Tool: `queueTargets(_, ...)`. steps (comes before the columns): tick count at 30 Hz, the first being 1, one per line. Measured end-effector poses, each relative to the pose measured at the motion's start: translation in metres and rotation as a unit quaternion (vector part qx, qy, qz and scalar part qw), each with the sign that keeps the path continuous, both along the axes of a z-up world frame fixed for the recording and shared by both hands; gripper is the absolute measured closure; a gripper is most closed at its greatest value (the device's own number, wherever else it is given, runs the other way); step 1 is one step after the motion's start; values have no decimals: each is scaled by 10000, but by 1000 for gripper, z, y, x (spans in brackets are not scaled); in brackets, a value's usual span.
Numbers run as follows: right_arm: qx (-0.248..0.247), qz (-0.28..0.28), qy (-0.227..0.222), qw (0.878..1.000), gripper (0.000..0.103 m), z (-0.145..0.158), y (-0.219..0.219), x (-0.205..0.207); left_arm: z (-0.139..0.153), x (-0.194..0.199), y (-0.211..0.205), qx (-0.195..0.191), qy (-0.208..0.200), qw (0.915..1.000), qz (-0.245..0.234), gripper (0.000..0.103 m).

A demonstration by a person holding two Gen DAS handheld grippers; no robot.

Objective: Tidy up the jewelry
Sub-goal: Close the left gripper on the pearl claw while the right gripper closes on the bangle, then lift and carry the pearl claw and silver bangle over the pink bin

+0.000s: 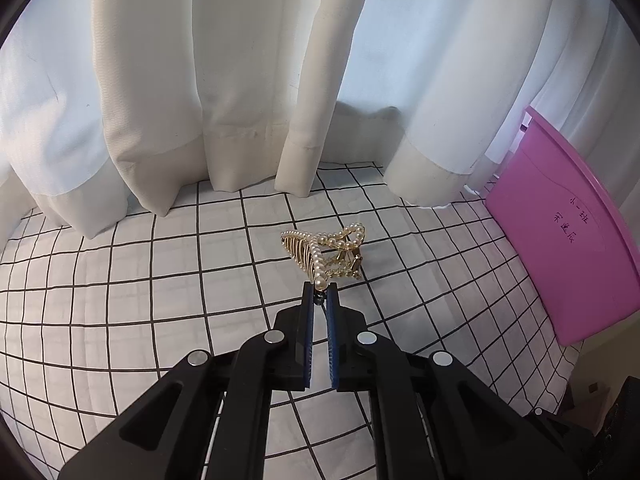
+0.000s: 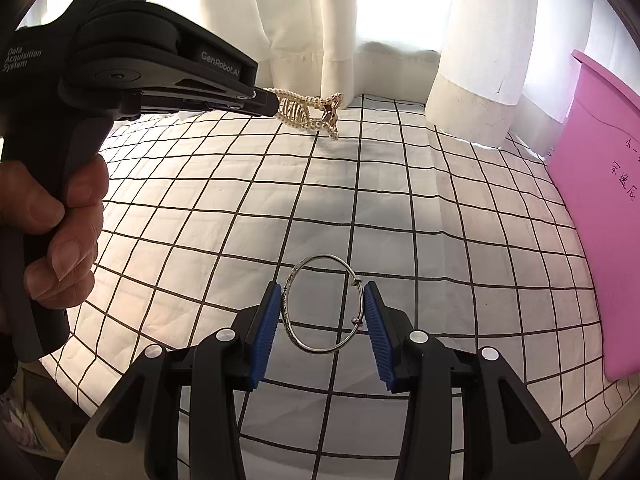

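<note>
while both pieces are lifted, neither is stowed: the left gripper [image 1: 320, 289] pinches the pearl hair claw [image 1: 326, 252] and the right gripper [image 2: 323, 306] clamps the silver bangle [image 2: 325, 305], both left of the pink box [image 2: 600, 208], above the checked cloth [image 2: 440, 208].

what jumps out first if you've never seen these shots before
The gold pearl hair claw, pinched by one end in the left tool, hangs clear above the checked cloth. Nearer, the right tool grips a thin silver bangle across its width. A pink box stands at the right edge.
</note>
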State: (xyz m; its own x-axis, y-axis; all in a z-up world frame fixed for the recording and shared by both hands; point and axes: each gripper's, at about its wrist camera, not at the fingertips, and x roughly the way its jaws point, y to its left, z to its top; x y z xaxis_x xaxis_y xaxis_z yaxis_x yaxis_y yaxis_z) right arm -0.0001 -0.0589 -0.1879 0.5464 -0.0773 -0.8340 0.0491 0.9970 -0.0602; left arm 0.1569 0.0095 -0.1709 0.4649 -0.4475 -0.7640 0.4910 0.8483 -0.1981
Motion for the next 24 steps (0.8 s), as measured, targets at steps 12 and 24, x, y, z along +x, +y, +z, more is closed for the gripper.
queueTargets(12,3,-79,-173,9998,62,14,-3,-6,25,-5,-3,-149,-148,9998,-41,97)
queueTargets(24,-31,-133,-382,9992,62,34,-10,-11,45,-10,-8,-244,-255,9993,-93,97)
